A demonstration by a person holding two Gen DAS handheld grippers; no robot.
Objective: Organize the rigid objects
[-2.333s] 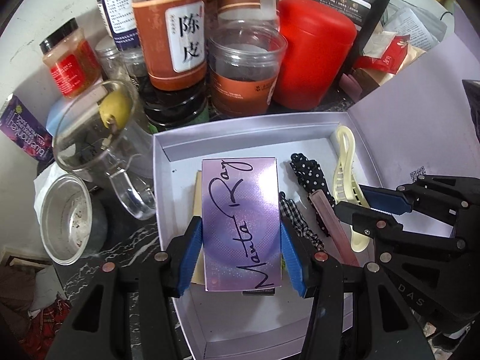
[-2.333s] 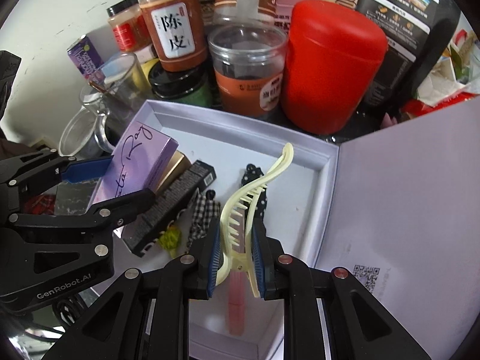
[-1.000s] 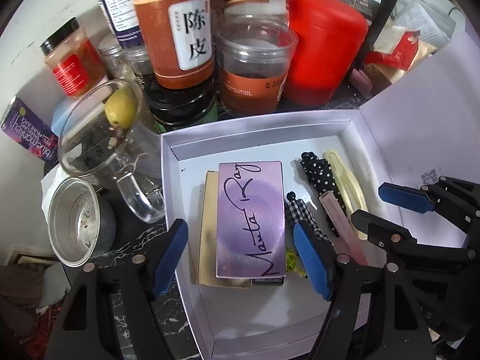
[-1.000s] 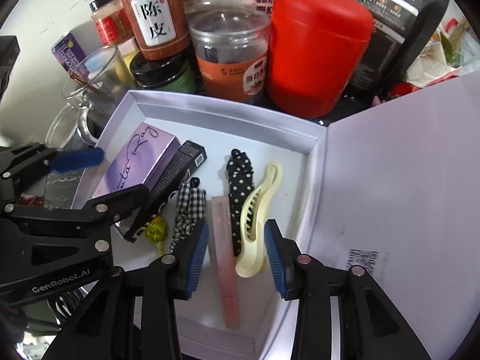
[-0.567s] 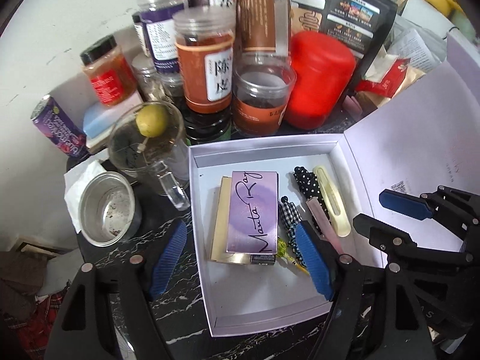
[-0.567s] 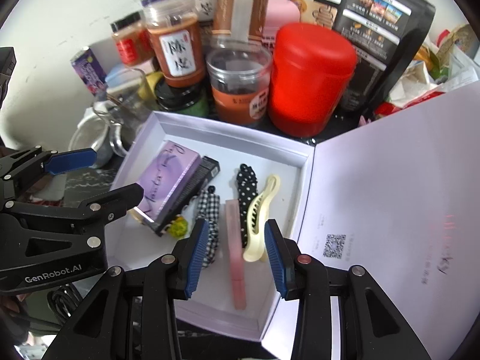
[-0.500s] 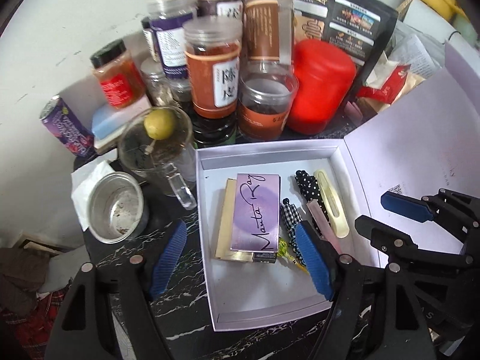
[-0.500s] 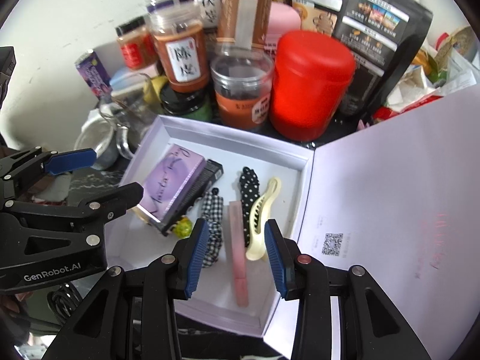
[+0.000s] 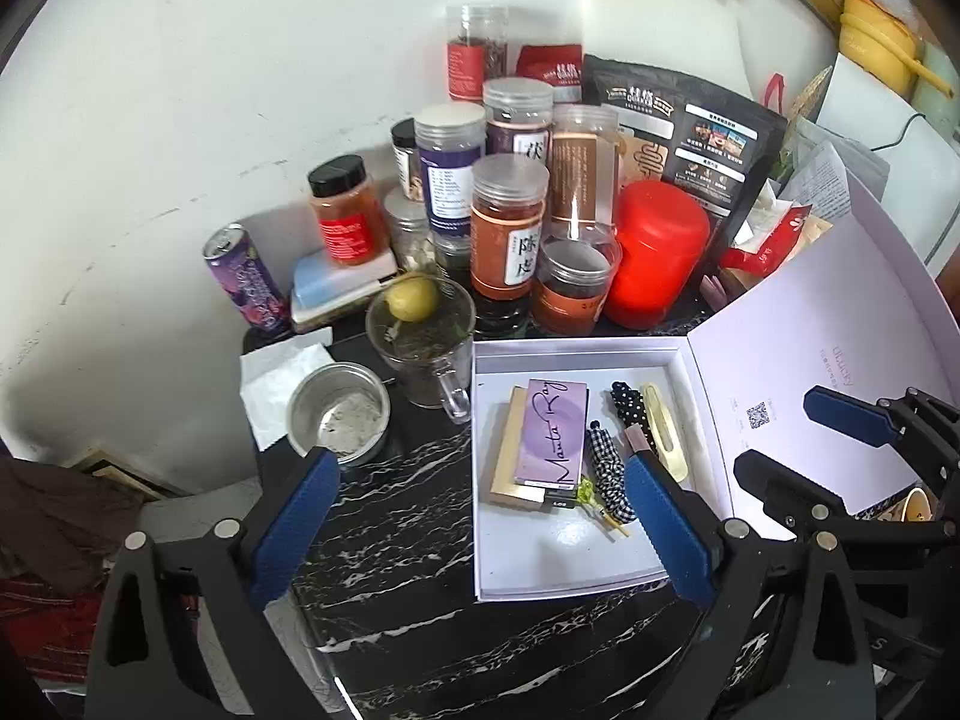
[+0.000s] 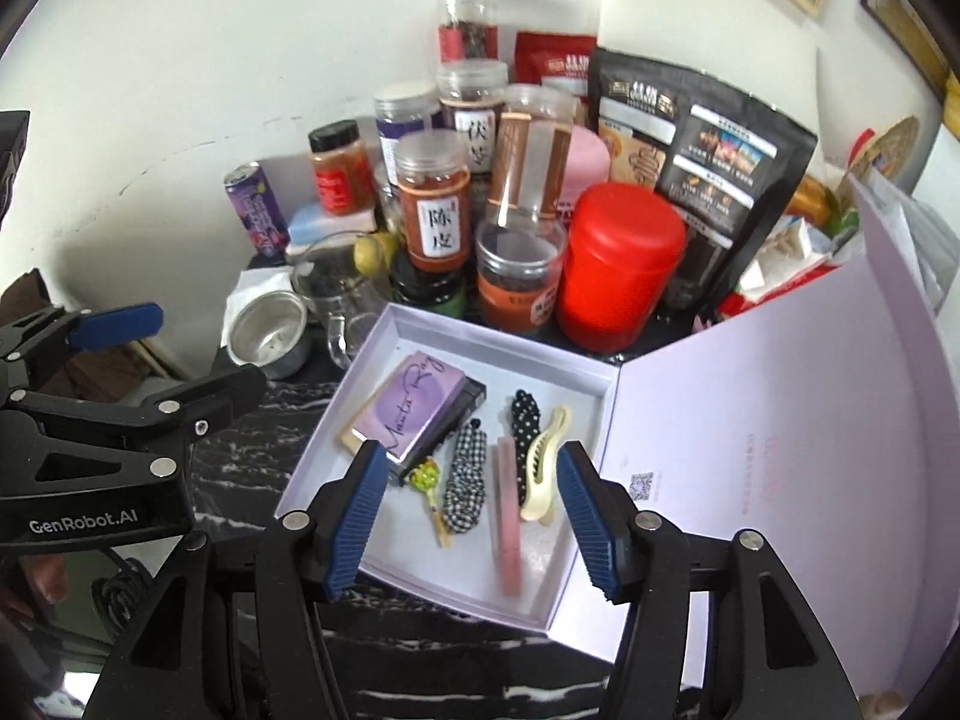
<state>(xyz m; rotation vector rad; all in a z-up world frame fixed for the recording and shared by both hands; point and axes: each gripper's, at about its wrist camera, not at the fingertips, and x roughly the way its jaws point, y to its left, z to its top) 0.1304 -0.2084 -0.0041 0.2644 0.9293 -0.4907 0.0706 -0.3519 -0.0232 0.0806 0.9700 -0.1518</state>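
**Both grippers wide apart above the filled box**

A black marble table (image 9: 420, 588) carries a pale lilac box (image 9: 570, 576) with its lid (image 9: 828, 348) swung up on the right. Behind the box stands a crowd of jars, among them a red canister (image 9: 654, 252), with a black pouch (image 9: 696, 126) at the back. Left of the box sit a glass mug (image 9: 426, 336) and a steel cup (image 9: 339, 414).

The left gripper (image 9: 480, 522) and the right gripper (image 10: 471, 516) both hover over the box with fingers spread, grasping nothing.

Inside the box, a purple carton (image 10: 414, 405) lies on top of a gold one (image 9: 504, 450) at the left. Beside them lie a checked hair tie (image 10: 465, 480), a pink bar (image 10: 507, 522), a dotted hair tie (image 10: 525, 420) and a cream hair clip (image 10: 543, 468), side by side toward the lid.
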